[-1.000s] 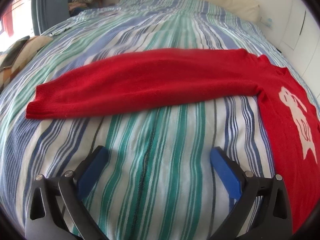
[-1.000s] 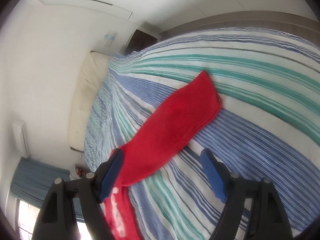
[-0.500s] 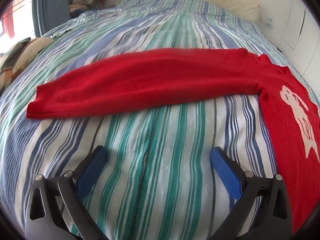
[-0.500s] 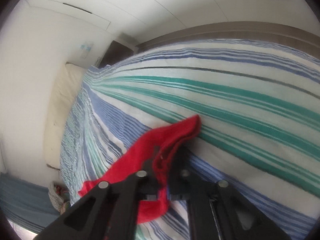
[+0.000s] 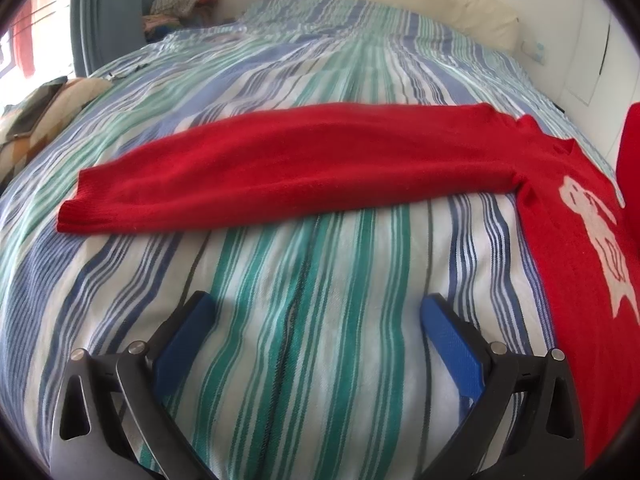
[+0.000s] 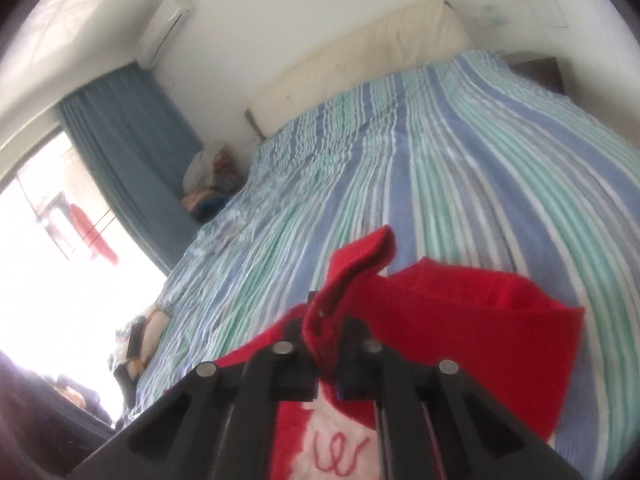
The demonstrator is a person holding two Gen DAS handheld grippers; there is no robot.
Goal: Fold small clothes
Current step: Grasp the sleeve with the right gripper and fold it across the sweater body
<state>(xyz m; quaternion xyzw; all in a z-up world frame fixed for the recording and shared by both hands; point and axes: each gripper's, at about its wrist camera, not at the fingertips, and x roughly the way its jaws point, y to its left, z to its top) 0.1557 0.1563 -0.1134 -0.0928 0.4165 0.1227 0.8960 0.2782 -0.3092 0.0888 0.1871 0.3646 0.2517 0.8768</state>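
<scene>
Currently I have the right gripper clamped on one sleeve cuff of the red sweater.
Its jaws have just eased slightly, with the cuff pinched between them and raised above the striped bed. My left gripper hangs wide open and empty over the bedcover; the other sleeve lies flat, stretched out ahead of it.

Fuzzy matt knit sweater; woven striped bedspread.
</scene>
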